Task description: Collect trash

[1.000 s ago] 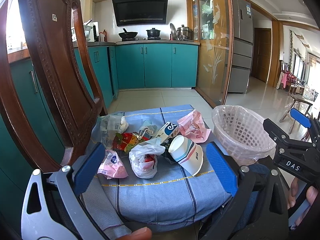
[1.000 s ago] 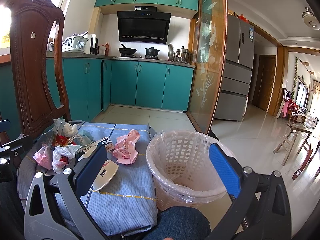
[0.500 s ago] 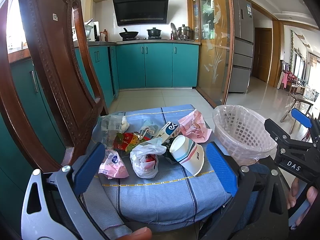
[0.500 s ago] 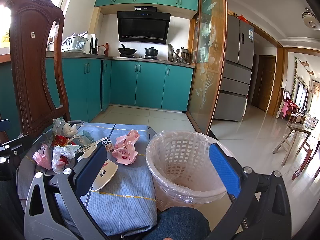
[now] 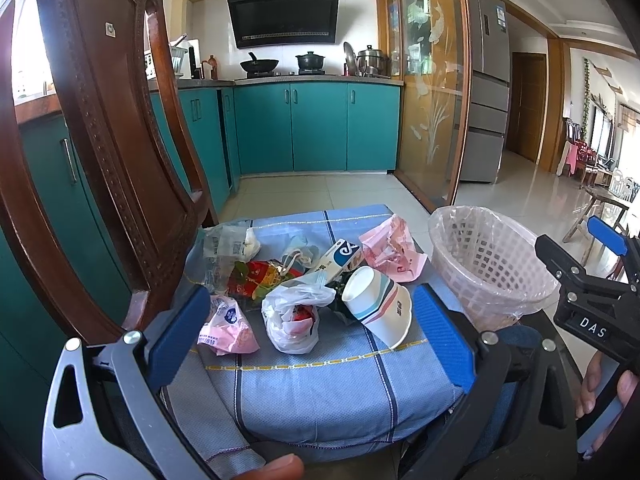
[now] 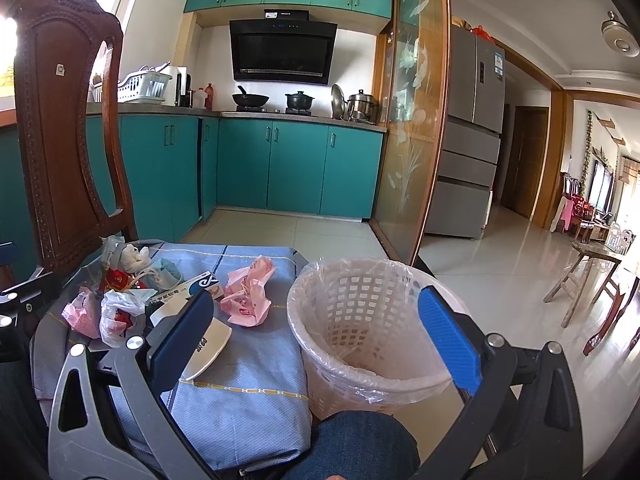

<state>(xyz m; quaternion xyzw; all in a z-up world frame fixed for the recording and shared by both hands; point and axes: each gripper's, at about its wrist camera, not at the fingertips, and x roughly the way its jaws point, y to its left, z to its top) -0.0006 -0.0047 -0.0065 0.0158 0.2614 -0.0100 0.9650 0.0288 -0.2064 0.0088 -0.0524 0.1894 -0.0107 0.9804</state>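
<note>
While both grippers hang wide open and empty above the near edge, the trash lies heaped on a blue cloth (image 5: 320,384) spread over the tabletop. The left gripper (image 5: 312,340) frames the heap: a paper cup (image 5: 378,306) on its side at 1 o'clock from the gap's middle, a white plastic bag (image 5: 292,316) at 11 o'clock touching the cup, and a pink packet (image 5: 228,326) at 9 o'clock, just beside the left finger. Behind them sit a red wrapper (image 5: 260,278), a clear bag (image 5: 224,246), a small carton (image 5: 340,256) and a crumpled pink bag (image 5: 390,248). The lined basket (image 5: 486,264) stands at 2 o'clock, just beside the cloth's right edge, well apart from the heap. A carved wooden chair (image 5: 120,152) rises close at 10 o'clock, crowding the heap's left side. The right gripper (image 6: 316,344) straddles the basket (image 6: 360,332); its left finger overlaps the cup (image 6: 212,344), and a denim knee (image 6: 356,444) sits at 6 o'clock.
</note>
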